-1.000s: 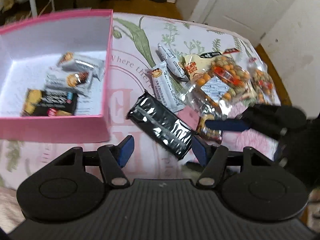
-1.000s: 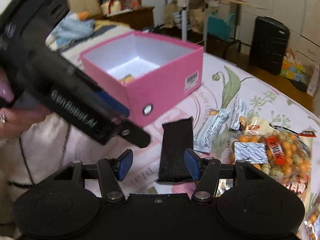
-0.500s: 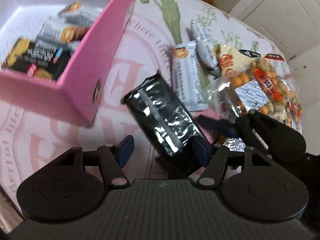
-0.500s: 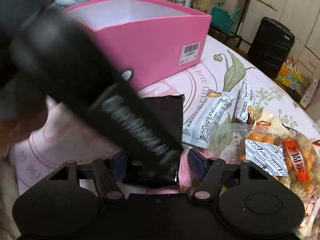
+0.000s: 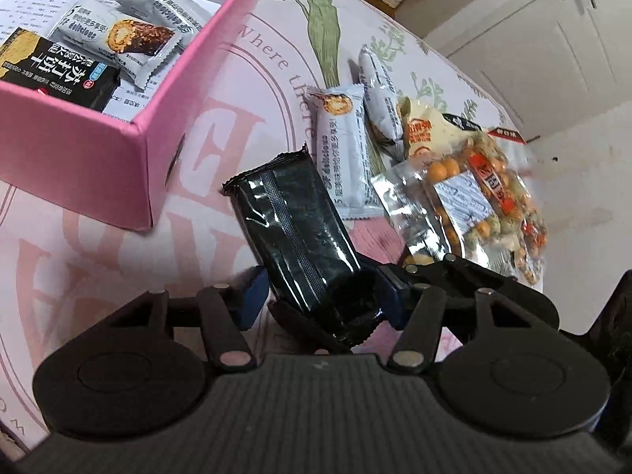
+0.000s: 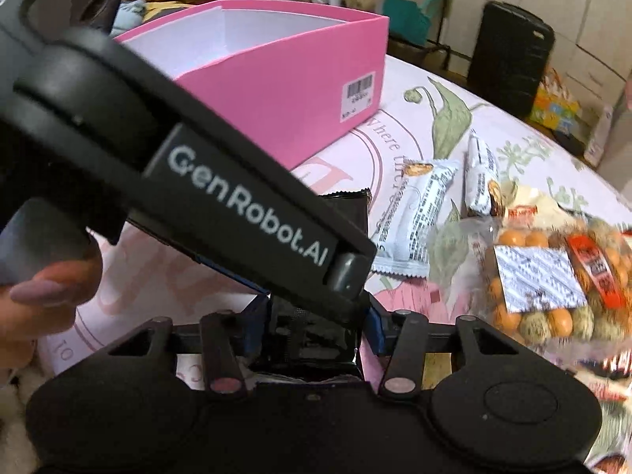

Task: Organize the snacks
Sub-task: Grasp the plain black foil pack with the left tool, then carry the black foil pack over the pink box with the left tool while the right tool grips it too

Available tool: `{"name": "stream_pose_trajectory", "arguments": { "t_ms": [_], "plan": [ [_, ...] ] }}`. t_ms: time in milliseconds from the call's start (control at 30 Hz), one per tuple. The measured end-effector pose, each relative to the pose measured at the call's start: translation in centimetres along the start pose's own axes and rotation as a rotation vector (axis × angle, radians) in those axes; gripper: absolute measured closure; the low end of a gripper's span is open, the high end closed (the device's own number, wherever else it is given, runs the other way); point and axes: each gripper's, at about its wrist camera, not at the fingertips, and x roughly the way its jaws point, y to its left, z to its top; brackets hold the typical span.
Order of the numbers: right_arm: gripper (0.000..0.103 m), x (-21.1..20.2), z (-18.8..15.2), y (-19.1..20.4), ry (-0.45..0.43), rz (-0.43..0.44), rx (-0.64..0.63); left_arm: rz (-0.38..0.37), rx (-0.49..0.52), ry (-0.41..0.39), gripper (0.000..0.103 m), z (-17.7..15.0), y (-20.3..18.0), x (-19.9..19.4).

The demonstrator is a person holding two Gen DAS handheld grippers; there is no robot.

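A shiny black snack packet (image 5: 294, 229) lies on the pink tablecloth, its near end between both grippers' blue pads. My left gripper (image 5: 322, 296) is closed around that end; the right gripper's finger reaches in at its right pad. In the right wrist view my right gripper (image 6: 314, 324) is also closed on the black packet (image 6: 312, 339), and the left gripper's body (image 6: 221, 205) crosses in front, hiding most of it. The pink box (image 5: 118, 134) at upper left holds several wrapped snacks (image 5: 118, 35). The box also shows in the right wrist view (image 6: 284, 75).
Two white snack bars (image 5: 343, 150) and a clear bag of orange and green nuts (image 5: 482, 197) lie right of the black packet. The table's edge curves at the far right, with white cabinet doors (image 5: 545, 47) behind. A black suitcase (image 6: 509, 55) stands beyond the table.
Both grippers have moved in on the black packet and closed around its near end. The left gripper swung across the right wrist view. The pink box has shifted up and left in view.
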Motion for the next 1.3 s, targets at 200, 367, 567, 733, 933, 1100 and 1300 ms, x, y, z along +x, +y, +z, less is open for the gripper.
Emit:
{"name": "stream_pose_trajectory", "arguments": {
  "t_ms": [200, 367, 567, 733, 933, 1100, 1300],
  "plan": [
    [0.049, -0.7, 0.0, -0.2, 0.022, 0.032, 0.121, 0.017, 0.041, 0.059, 0.046, 0.0, -0.9, -0.3],
    [0.049, -1.7, -0.3, -0.1, 0.016, 0.048, 0.198, 0.05, 0.095, 0.099, 0.046, -0.6, -2.0, -1.0],
    [0.05, -1.2, 0.0, -0.1, 0.038, 0.051, 0.175, 0.079, 0.094, 0.143, 0.044, -0.8, -2.0, -0.8],
    [0.033, -0.4, -0.9, 2.3, 0.089, 0.034, 0.026, 0.064, 0.035, 0.158, 0.045, -0.9, -0.7, 0.0],
    [0.041, 0.5, -1.1, 3.7, 0.071, -0.014, -0.052, 0.068, 0.001, 0.109, 0.057, -1.4, -0.1, -0.2],
    [0.051, -0.5, -0.6, 2.9, 0.079, -0.037, -0.02, 0.032, 0.013, 0.09, 0.06, -1.0, -0.3, -0.8],
    [0.051, -1.1, 0.4, 2.2, 0.077, -0.032, 0.029, 0.025, 0.061, 0.12, 0.06, -0.8, -1.8, -2.1]
  ]
}}
